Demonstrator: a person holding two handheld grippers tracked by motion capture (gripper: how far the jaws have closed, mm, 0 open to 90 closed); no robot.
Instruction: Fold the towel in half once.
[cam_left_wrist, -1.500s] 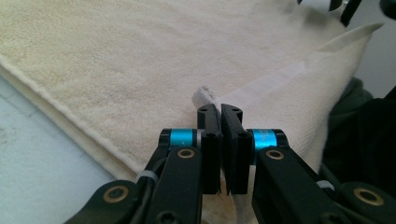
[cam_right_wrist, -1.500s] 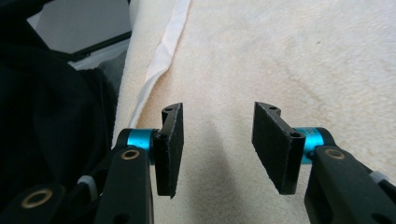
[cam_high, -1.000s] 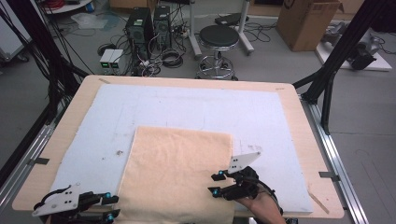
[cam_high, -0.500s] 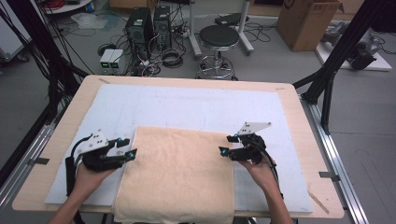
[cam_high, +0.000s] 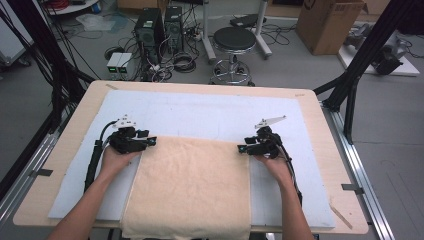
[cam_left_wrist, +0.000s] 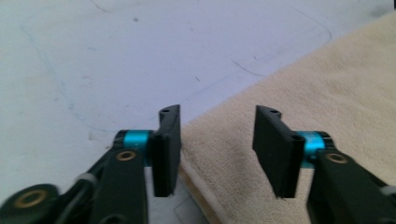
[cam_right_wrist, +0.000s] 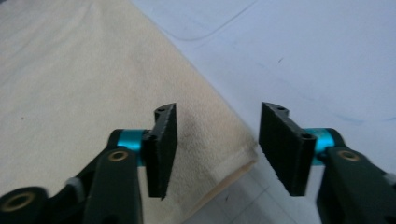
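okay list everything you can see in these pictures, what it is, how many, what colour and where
towel: one, cream, on the mat, near edge hanging over the table's front
mat: one, pale blue-white, covering most of the table
table: one, light wood, centre
stool: one, black seat, on the floor beyond the table
computer towers: two, black, on the floor, far left
cardboard box: one, brown, on the floor, far right
left hand-held gripper: one, black, jaws open at the towel's far left corner
right hand-held gripper: one, black, jaws open at the towel's far right corner
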